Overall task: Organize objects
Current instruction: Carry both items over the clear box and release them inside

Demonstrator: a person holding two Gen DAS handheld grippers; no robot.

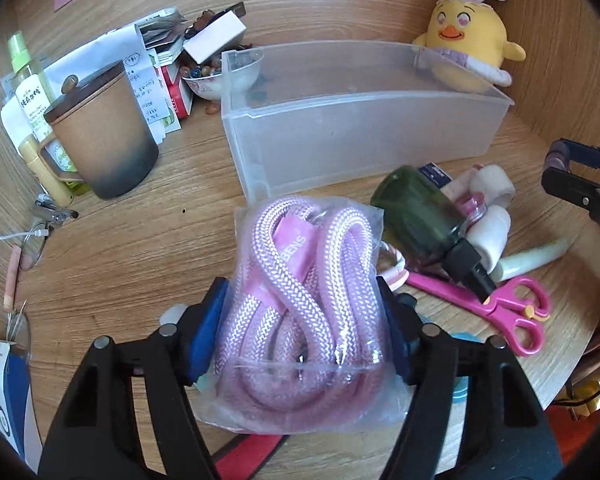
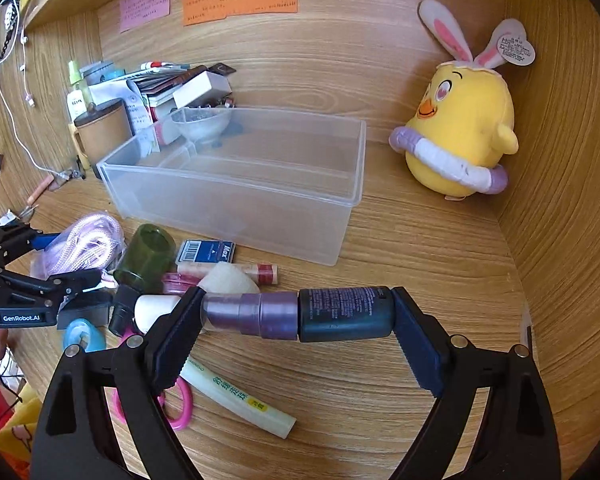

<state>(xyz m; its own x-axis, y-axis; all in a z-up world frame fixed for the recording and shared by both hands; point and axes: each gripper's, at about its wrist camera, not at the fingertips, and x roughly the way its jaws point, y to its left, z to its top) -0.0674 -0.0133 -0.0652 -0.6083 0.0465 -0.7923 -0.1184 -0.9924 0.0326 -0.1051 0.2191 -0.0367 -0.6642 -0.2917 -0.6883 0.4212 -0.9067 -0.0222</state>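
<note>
A pink braided rope in a clear plastic bag [image 1: 300,280] lies on the wooden desk between the fingers of my left gripper [image 1: 302,312]. The blue pads stand at the bag's two sides, and the bag looks puffy, not squeezed. In the right wrist view, my right gripper [image 2: 296,316] is shut on a purple-capped dark teal bottle [image 2: 340,314]. It holds the bottle end to end, crosswise, above the desk. The clear plastic box [image 2: 228,208] stands behind it with nothing inside. The left gripper [image 2: 56,260] shows at the left edge beside the rope [image 2: 88,240].
A green bottle [image 1: 416,216], pink scissors [image 1: 512,308], a pale tube [image 2: 236,396], a blue Max box [image 2: 206,251] and small rolls lie in front of the box. A brown mug [image 1: 104,136], papers and a bead bowl [image 1: 208,80] crowd the left. A yellow plush chick [image 2: 460,136] sits in the right corner.
</note>
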